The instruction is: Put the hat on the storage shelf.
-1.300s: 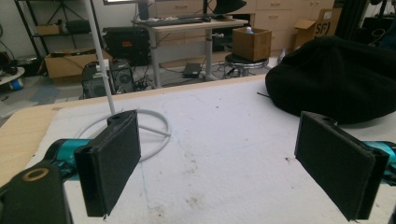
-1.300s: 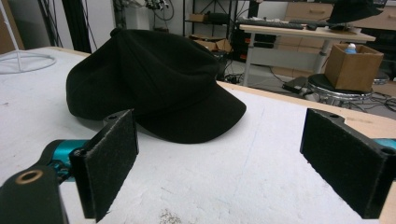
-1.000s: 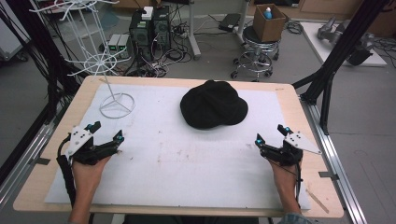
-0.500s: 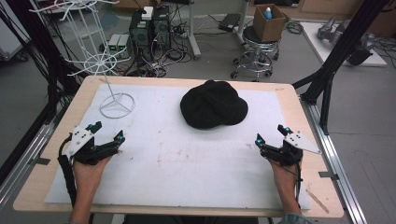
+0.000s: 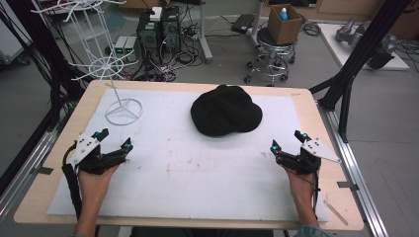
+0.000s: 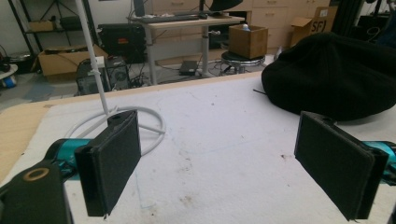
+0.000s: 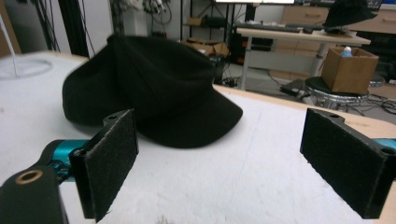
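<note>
Apparently pre-grasp: left gripper (image 5: 112, 146) and right gripper (image 5: 288, 145) rest near-side of the black cap (image 5: 226, 110), fingers spread, empty. Next move, likely, calls for reaching forward to the cap; wire stand (image 5: 118, 98) waits left of it.

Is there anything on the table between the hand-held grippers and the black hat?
Nothing visible is in the way. Only bare white mat lies between the black hat and each open hand-held gripper: the left one and the right one. The wire stand sits off to the hat's left.

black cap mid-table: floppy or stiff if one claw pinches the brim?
Likely floppy: the black cap looks like soft knit fabric, its crown slumped on the white mat. The brim lies flat and may hold shape somewhat better. Probably light, and unlikely to slip against the padded claw faces.
</note>
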A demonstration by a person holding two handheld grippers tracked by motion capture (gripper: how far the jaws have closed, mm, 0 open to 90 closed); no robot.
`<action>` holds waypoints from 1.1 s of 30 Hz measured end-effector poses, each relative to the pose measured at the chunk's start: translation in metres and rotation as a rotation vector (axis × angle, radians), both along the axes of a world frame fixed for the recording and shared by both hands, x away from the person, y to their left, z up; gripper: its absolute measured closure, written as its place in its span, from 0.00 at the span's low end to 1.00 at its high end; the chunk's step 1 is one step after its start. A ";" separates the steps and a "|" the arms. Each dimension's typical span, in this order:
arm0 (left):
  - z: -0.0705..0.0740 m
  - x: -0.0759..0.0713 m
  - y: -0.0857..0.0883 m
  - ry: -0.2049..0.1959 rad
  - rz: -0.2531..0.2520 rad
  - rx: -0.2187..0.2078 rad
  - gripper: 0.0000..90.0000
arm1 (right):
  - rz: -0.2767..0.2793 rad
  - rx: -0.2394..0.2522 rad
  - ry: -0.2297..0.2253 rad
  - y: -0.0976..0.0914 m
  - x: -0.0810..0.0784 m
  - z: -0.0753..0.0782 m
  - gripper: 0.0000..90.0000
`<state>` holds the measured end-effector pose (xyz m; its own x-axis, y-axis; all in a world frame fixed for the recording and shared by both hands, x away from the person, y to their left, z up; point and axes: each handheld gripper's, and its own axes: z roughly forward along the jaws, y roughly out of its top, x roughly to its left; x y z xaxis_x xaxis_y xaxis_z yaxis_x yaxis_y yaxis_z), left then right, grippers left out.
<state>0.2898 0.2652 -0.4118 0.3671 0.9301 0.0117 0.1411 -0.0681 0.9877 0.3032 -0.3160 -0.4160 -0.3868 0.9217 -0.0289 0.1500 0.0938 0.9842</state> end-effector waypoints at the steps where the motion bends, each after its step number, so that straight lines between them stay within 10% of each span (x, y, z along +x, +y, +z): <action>1: 0.000 0.000 0.000 0.001 0.002 0.001 0.17 | -0.005 0.019 -0.009 0.000 0.000 0.002 0.12; 12: 0.000 0.002 0.002 -0.003 0.000 -0.020 0.17 | 0.047 0.076 -0.029 0.012 0.027 0.022 0.12; 33: -0.002 0.006 0.002 0.007 -0.004 -0.028 0.17 | 0.172 -0.032 -0.015 0.088 0.102 0.049 0.12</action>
<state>0.2963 0.2674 -0.4140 0.3709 0.9285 -0.0167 0.1478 -0.0412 0.9882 0.4053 -0.2280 -0.3675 -0.5379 0.8406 -0.0638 0.1148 0.1480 0.9823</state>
